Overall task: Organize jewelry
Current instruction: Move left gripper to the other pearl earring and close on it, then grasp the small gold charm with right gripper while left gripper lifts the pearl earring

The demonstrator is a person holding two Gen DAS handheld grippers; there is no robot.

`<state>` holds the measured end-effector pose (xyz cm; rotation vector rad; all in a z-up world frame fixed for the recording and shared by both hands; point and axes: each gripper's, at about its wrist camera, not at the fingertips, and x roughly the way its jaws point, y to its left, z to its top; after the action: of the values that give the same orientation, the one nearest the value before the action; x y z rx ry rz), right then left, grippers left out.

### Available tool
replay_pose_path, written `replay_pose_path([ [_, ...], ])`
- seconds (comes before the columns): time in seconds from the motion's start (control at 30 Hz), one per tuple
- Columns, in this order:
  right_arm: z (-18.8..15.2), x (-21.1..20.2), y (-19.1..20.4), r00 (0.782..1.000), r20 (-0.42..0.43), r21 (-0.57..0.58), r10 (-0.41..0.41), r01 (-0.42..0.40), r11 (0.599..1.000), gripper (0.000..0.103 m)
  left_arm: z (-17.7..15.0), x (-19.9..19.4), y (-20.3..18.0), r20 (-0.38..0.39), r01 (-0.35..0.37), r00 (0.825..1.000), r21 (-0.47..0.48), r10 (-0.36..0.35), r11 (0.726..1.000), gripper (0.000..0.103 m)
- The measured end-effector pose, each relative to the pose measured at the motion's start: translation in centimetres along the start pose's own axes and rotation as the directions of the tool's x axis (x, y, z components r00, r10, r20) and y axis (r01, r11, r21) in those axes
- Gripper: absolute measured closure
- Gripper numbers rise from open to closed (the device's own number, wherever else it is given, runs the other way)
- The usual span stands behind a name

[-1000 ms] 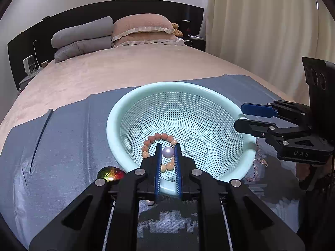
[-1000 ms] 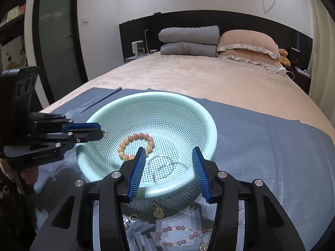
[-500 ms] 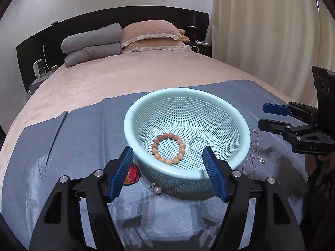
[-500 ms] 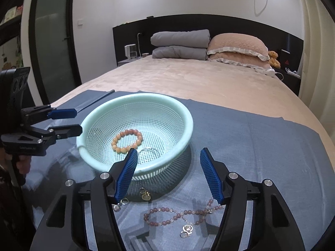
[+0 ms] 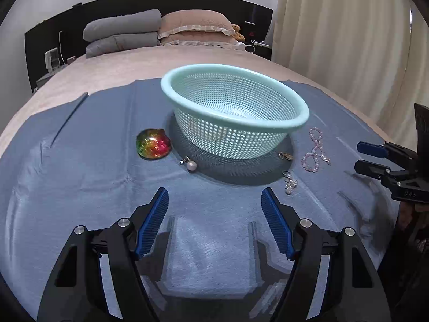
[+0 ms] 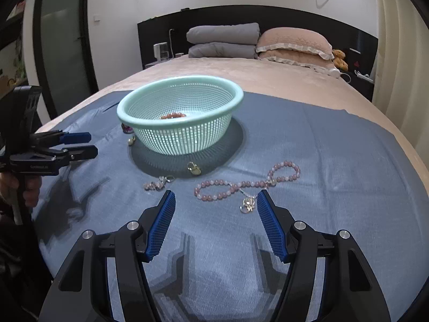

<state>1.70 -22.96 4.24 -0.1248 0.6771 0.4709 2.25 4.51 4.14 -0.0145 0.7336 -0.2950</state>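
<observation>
Jewelry lies spread on a blue cloth [image 6: 321,145] that covers the bed, around a mint green basket [image 5: 236,123]. Inside the basket a bracelet of brown beads [image 6: 173,115] is partly visible over the rim. A pink bead necklace [image 6: 241,185] lies on the cloth just in front of the right gripper [image 6: 215,225], whose blue fingers are spread wide and hold nothing. A small gold charm [image 6: 194,168] rests close to the basket's foot, and a small pink and silver piece [image 6: 158,183] lies near it. The left gripper [image 5: 214,225] is also spread apart and empty. Ahead of it a pearl pendant [image 5: 191,165] lies beside the basket, and a rainbow-coloured stone [image 5: 153,143] lies further left.
</observation>
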Motion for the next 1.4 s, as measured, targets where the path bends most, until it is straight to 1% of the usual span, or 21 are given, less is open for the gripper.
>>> replay_pose_path([
  [0.1, -0.3, 0.5, -1.2, 1.0, -0.017, 0.036, -0.02, 0.02, 0.999, 0.043, -0.6, 0.6, -0.9, -0.016, 0.021, 1.0, 0.022, -0.02, 1.0, 0.031],
  [0.2, -0.2, 1.1, -2.0, 1.0, -0.026, 0.066, -0.013, 0.015, 0.998, 0.043, -1.1, 1.2, -1.7, -0.032, -0.022, 0.999, 0.067, 0.024, 0.998, 0.031],
  [0.27, -0.5, 1.7, -2.3, 0.999, -0.043, 0.072, -0.021, 0.024, 0.997, 0.043, -1.3, 1.7, -1.4, -0.057, -0.021, 0.998, 0.046, 0.024, 0.999, 0.025],
  [0.33, -0.7, 2.6, -2.5, 0.997, -0.067, 0.072, -0.027, 0.032, 0.997, 0.043, -1.2, 2.0, -1.1, -0.057, -0.039, 0.998, 0.044, 0.041, 0.998, 0.025],
  [0.4, -0.7, 3.3, -2.4, 0.996, -0.083, 0.066, -0.031, 0.036, 0.997, 0.043, -0.9, 2.6, -0.6, -0.062, -0.035, 0.997, 0.036, 0.037, 0.999, 0.025],
  [0.5, -0.7, 4.5, -2.5, 0.994, -0.106, 0.07, -0.04, 0.047, 0.996, 0.043, -0.3, 4.3, 0.4, -0.091, -0.035, 0.995, 0.018, 0.037, 0.999, 0.025],
  [0.57, -0.8, 5.0, -2.5, 0.992, -0.117, 0.072, -0.053, 0.062, 0.995, 0.044, 0.0, 5.2, 0.7, -0.091, -0.045, 0.995, 0.022, 0.047, 0.999, 0.024],
  [0.63, -0.9, 5.2, -2.5, 0.992, -0.113, 0.077, -0.059, 0.068, 0.995, 0.043, 0.4, 5.7, 0.8, -0.086, -0.048, 0.995, 0.029, 0.05, 0.998, 0.022],
  [0.77, -1.0, 5.8, -2.1, 0.989, -0.116, 0.066, -0.092, 0.1, 0.993, 0.044, 0.8, 6.9, 0.6, -0.097, -0.056, 0.993, 0.06, 0.061, 0.997, 0.011],
  [0.8, -1.0, 5.9, -2.0, 0.989, -0.118, 0.059, -0.095, 0.102, 0.993, 0.046, 1.0, 7.3, 0.5, -0.104, -0.051, 0.993, 0.065, 0.058, 0.997, 0.008],
  [0.83, -1.0, 5.9, -1.9, 0.989, -0.118, 0.057, -0.088, 0.095, 0.994, 0.051, 1.2, 7.7, 0.6, -0.112, -0.045, 0.992, 0.067, 0.052, 0.997, 0.006],
  [0.97, -1.0, 6.0, -2.2, 0.99, -0.123, 0.082, -0.065, 0.075, 0.994, 0.066, 1.7, 8.4, 0.7, -0.123, -0.04, 0.991, 0.062, 0.048, 0.997, 0.006],
  [1.03, -0.9, 6.1, -2.5, 0.99, -0.125, 0.098, -0.064, 0.077, 0.992, 0.076, 1.7, 8.4, 0.9, -0.123, -0.034, 0.992, 0.055, 0.04, 0.998, 0.006],
  [1.07, -0.9, 6.1, -2.5, 0.99, -0.126, 0.099, -0.064, 0.077, 0.992, 0.077, 1.7, 8.4, 1.0, -0.122, -0.036, 0.992, 0.052, 0.042, 0.998, 0.007],
  [1.13, -0.9, 6.1, -2.3, 0.99, -0.127, 0.092, -0.067, 0.079, 0.993, 0.082, 1.8, 8.2, 1.2, -0.113, -0.053, 0.992, 0.04, 0.057, 0.998, 0.016],
  [1.17, -0.9, 6.1, -2.1, 0.99, -0.127, 0.085, -0.069, 0.08, 0.993, 0.084, 1.8, 8.1, 1.5, -0.108, -0.057, 0.992, 0.028, 0.06, 0.998, 0.025],
  [1.2, -0.8, 6.1, -2.0, 0.99, -0.126, 0.078, -0.07, 0.08, 0.994, 0.088, 1.9, 8.0, 1.8, -0.104, -0.06, 0.993, 0.017, 0.062, 0.998, 0.037],
  [1.23, -0.9, 6.0, -1.8, 0.989, -0.125, 0.07, -0.072, 0.082, 0.994, 0.09, 2.0, 7.9, 1.9, -0.102, -0.069, 0.992, 0.019, 0.07, 0.997, 0.045],
  [1.3, -1.0, 5.9, -1.4, 0.989, -0.125, 0.062, -0.078, 0.086, 0.994, 0.091, 2.1, 7.9, 2.1, -0.106, -0.053, 0.993, 0.027, 0.056, 0.998, 0.078],
  [1.37, -1.0, 5.7, -1.2, 0.989, -0.122, 0.059, -0.082, 0.089, 0.994, 0.092, 2.1, 7.9, 2.0, -0.111, -0.032, 0.993, 0.032, 0.035, 0.999, 0.091],
  [1.4, -1.0, 5.6, -1.2, 0.989, -0.121, 0.056, -0.084, 0.091, 0.994, 0.093, 2.1, 7.9, 1.9, -0.11, -0.034, 0.993, 0.036, 0.038, 0.999, 0.091],
])
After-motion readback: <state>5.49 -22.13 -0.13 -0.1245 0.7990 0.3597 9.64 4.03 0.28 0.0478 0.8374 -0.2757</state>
